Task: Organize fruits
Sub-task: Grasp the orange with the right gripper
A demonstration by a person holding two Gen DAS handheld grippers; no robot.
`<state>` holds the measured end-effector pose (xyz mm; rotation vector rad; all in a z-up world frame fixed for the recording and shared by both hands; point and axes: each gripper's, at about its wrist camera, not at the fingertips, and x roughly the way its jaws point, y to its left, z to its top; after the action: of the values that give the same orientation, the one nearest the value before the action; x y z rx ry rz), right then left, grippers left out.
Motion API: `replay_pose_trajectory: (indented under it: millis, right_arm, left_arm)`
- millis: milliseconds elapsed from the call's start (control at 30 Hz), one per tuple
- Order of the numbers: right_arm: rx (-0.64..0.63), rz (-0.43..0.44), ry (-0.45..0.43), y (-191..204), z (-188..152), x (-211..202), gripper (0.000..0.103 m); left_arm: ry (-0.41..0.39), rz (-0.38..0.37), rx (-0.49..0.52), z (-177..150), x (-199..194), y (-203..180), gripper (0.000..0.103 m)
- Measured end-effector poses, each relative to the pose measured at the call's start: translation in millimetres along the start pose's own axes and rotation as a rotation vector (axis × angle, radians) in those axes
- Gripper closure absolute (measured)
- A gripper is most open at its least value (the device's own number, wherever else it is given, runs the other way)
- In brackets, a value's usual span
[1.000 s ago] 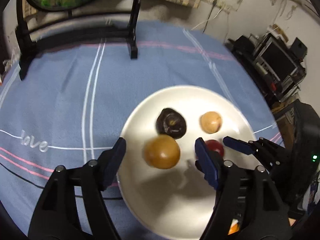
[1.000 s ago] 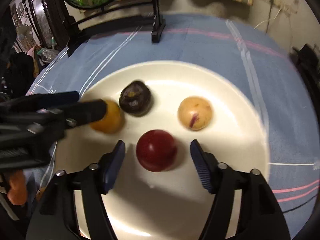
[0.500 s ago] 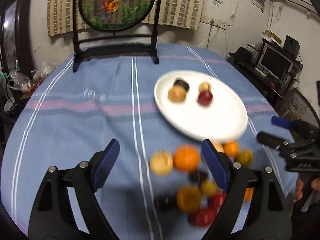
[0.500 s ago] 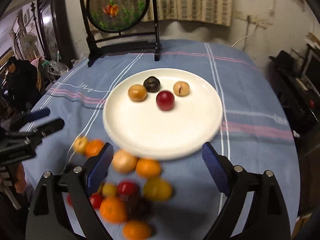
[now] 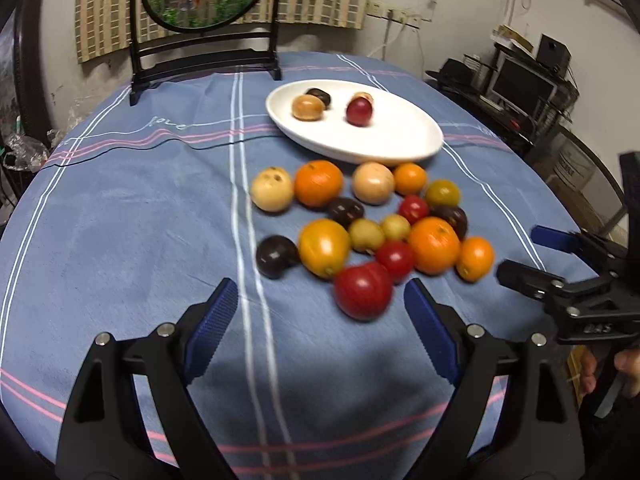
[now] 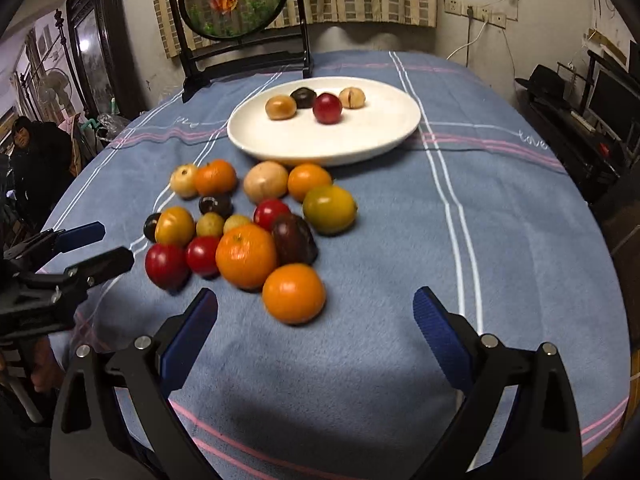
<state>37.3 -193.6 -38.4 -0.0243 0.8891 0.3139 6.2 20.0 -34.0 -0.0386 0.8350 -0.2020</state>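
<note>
- The round table under a soft blue cloth with white and pink stripes point(image 5: 120, 220) fills both views, matte and faintly napped.
- At its far side stands a dark-framed oval screen with painted goldfish point(image 6: 236, 0), clear of the work.
- The glossy white oval plate point(image 6: 360, 140) sits beyond the pile and carries four small fruits: a tan one, a dark one, a red one and a pale split one.
- The loose heap of round fruits point(image 5: 360, 220) lies on the cloth just in front of the plate: dimpled oranges, smooth red and yellow ones, dark plum-like ones.
- The left gripper point(image 5: 316, 308), jaws wide and just opened further with nothing between them, points down at the heap; the shiny red fruit point(image 5: 363, 290) lies just ahead, right of centre.
- The right gripper point(image 6: 316, 312), likewise spread wide, just opened and empty, has the small smooth orange point(image 6: 293, 293) just ahead, left of centre.
- Each hand looks nearest its own side of the heap; round fruit offers no long axis to align with.
</note>
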Motion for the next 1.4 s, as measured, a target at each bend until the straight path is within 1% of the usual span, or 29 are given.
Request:
replay_pose_trajectory:
  millis: [67, 167, 200, 233, 267, 300, 333, 367, 400, 567, 667, 800, 867, 900, 933, 967, 1067, 1200, 1400]
  right_arm:
    - [-0.002, -0.002, 0.009, 1, -3, 4, 0.004]
    - [-0.015, 0.025, 0.017, 5, -4, 12, 0.004]
    - [-0.019, 0.036, 0.020, 7, -4, 14, 0.008]
    - [-0.021, 0.054, 0.017, 8, -3, 16, 0.014]
    - [-0.020, 0.070, 0.015, 8, -2, 18, 0.034]
    - [-0.016, 0.087, 0.022, 8, -1, 24, 0.044]
    - [-0.010, 0.077, 0.037, 6, 0, 31, 0.054]
    - [-0.002, 0.084, 0.053, 4, 0, 38, 0.059]
    - [0.006, 0.091, 0.049, 2, -1, 39, 0.061]
    - [0.036, 0.109, 0.034, -6, -5, 26, 0.061]
    - [0.056, 0.096, 0.027, -16, -13, 13, 0.061]
    - [0.098, 0.103, 0.025, -30, -18, 8, 0.061]
    - [0.114, 0.116, 0.021, -34, -21, 7, 0.061]
    - [0.117, 0.122, 0.020, -35, -21, 7, 0.061]
    - [0.119, 0.129, 0.018, -35, -22, 7, 0.061]
    - [0.118, 0.134, 0.018, -36, -22, 7, 0.061]
    - [0.117, 0.141, 0.019, -36, -23, 7, 0.061]
    - [0.122, 0.144, 0.022, -36, -23, 7, 0.061]
    - [0.099, 0.145, 0.018, -26, -19, 5, 0.061]
  left_arm:
    - [0.005, -0.003, 0.005, -3, -1, -2, 0.016]
    - [0.014, -0.005, 0.002, -6, 0, -2, 0.016]
    - [0.018, -0.007, -0.002, -6, 1, -1, 0.016]
    - [0.021, -0.010, -0.005, -6, 1, 0, 0.016]
    - [0.024, -0.012, -0.006, -6, 2, 1, 0.016]
    - [0.025, -0.013, -0.006, -5, 2, 1, 0.016]
    - [0.026, -0.014, -0.006, -5, 3, 1, 0.016]
    - [0.029, -0.015, -0.006, -4, 4, 1, 0.016]
    - [0.032, -0.018, -0.005, -4, 4, 0, 0.016]
    - [0.053, -0.031, -0.007, -4, 12, -2, 0.016]
    - [0.068, -0.045, -0.017, -5, 18, -5, 0.016]
    - [0.067, -0.056, 0.001, -4, 26, -15, 0.018]
    - [0.071, -0.061, 0.014, -5, 31, -20, 0.029]
    - [0.079, -0.060, 0.017, -6, 35, -22, 0.032]
    - [0.087, -0.060, 0.015, -6, 39, -22, 0.041]
    - [0.095, -0.056, 0.010, -6, 44, -23, 0.052]
    - [0.084, -0.036, -0.013, -6, 48, -18, 0.063]
    - [0.073, -0.057, -0.046, -5, 44, -11, 0.063]
    - [0.023, -0.073, -0.041, -2, 23, -10, 0.063]
